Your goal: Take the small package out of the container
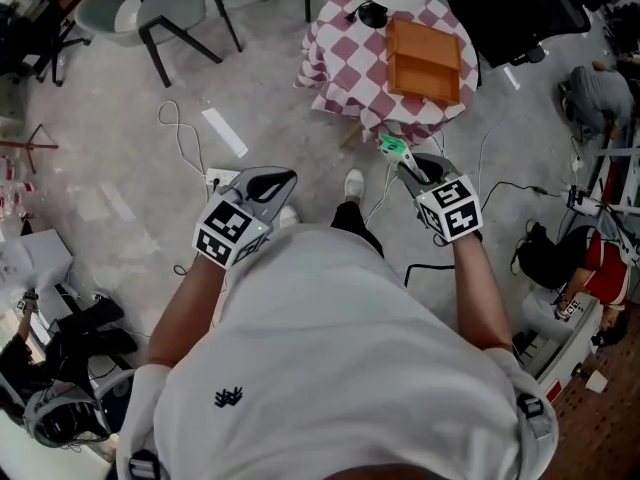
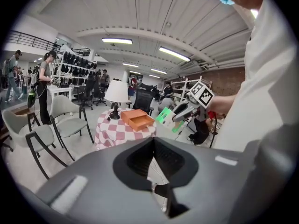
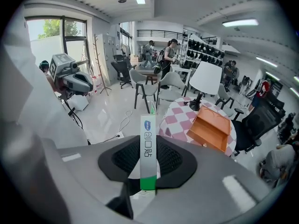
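Small package [image 3: 148, 143]: one, a slim flat packet.
Look: it is showing a narrow white face with a blue oval mark and dark lettering, ending in a green band at the bottom; from the left gripper view its broad side is showing green and white.
Place: it is hanging in the air over the floor, just off the near edge of the table and apart from the container.
Right gripper [image 1: 408, 164]: one, its jaws are pressing on the package's lower end, and the rest is sticking out ahead of them.
Left gripper [image 1: 283, 179]: one, its jaws are lying together with nothing between them, off to the side of the table.
Orange wooden open-topped container [image 1: 425, 63]: one, it is sitting on the table.
Round table with a red-and-white checked cloth [image 1: 335, 53]: one.
White-shaded lamp [image 3: 206, 78]: one, it is standing on the table behind the container.
Pale grey chairs [image 2: 69, 121]: two, standing on the floor beside the table.
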Demonstrator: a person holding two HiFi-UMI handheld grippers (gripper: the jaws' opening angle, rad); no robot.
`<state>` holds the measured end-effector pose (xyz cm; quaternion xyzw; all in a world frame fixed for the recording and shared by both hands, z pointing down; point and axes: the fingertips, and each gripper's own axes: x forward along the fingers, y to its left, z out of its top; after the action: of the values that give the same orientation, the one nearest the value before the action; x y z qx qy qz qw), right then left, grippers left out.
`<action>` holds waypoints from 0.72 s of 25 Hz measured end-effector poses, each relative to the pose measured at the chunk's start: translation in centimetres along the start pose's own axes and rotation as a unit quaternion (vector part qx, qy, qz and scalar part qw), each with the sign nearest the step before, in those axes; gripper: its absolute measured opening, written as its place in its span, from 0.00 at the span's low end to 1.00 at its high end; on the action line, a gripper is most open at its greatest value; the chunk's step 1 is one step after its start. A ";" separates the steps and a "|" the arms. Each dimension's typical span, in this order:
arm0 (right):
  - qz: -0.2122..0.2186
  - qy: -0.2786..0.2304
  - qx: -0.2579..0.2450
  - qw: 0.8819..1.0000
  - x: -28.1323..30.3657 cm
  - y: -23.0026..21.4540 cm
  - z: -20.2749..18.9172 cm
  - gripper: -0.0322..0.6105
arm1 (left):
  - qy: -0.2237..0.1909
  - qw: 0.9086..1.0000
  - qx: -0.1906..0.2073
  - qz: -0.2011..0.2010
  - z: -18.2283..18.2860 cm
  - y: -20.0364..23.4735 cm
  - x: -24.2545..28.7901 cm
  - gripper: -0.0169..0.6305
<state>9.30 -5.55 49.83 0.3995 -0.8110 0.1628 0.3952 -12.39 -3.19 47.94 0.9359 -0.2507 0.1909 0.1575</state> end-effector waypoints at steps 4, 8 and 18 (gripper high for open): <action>0.001 0.001 -0.001 1.000 0.0 0.7 -0.1 0.19 | -0.004 1.000 -0.002 0.006 -0.5 0.2 -0.7 0.11; 0.001 0.000 -0.005 1.000 0.0 1.0 0.2 0.19 | -0.011 1.000 -0.013 0.026 -0.8 1.2 -1.8 0.11; 0.001 -0.002 -0.007 1.000 -0.3 1.4 0.6 0.19 | -0.011 0.999 -0.015 0.033 -1.1 1.2 -2.5 0.11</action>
<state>8.04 -4.87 49.26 0.3960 -0.8135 0.1564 0.3962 -15.36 -2.72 48.08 0.9267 -0.2858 0.1823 0.1621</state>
